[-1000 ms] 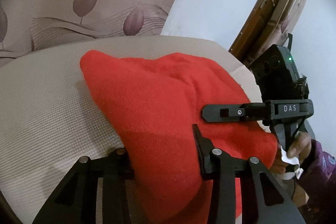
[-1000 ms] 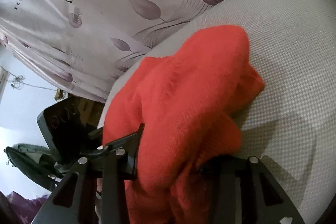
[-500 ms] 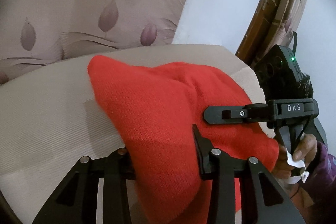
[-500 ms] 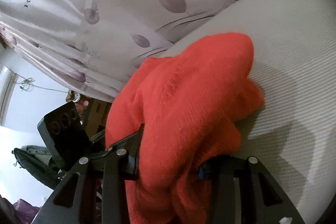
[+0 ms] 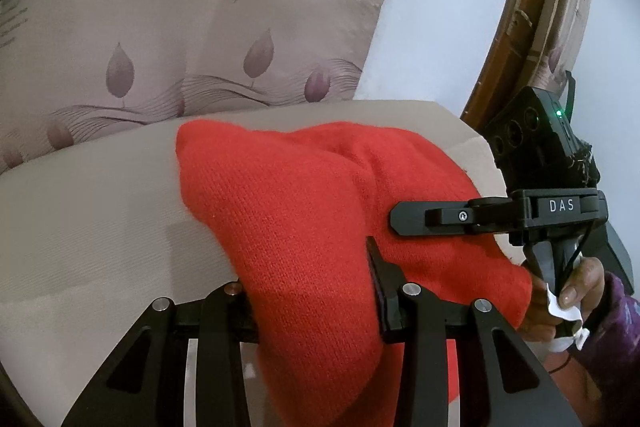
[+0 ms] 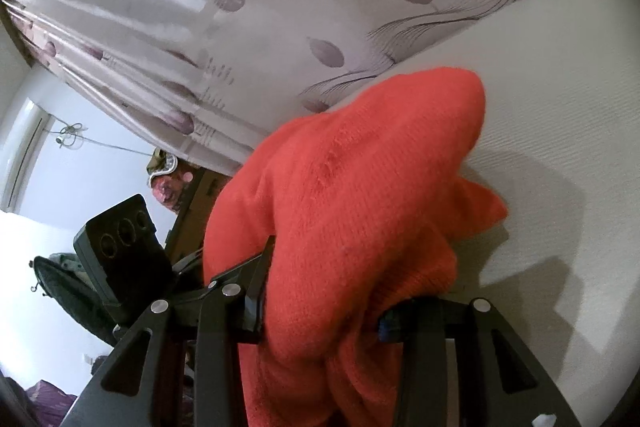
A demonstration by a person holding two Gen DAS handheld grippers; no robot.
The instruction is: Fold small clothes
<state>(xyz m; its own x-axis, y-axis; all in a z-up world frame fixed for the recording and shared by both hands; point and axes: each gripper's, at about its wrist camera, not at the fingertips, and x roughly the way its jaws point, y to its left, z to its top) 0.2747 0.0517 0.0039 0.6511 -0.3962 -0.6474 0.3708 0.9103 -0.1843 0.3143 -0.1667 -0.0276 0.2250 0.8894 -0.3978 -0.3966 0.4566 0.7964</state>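
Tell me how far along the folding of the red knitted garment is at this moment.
Done: nothing looks finished; the red knitted garment is bunched, with no flat fold visible. In hand: the left gripper and right gripper are each shut on its near edge, its far end trailing on the beige woven surface. Left: carrying that edge over, laying it flat, releasing.

I count one red knitted garment point(image 5: 304, 219); one pale woven-cloth table surface point(image 5: 92, 211) under it; two black two-finger grippers, my left gripper point(image 5: 316, 291) and my right gripper point(image 6: 320, 299); one leaf-printed mauve curtain point(image 5: 200, 27) behind; one brown wooden arched frame point(image 5: 516, 15); one hand point(image 5: 576, 287) of mine in view.
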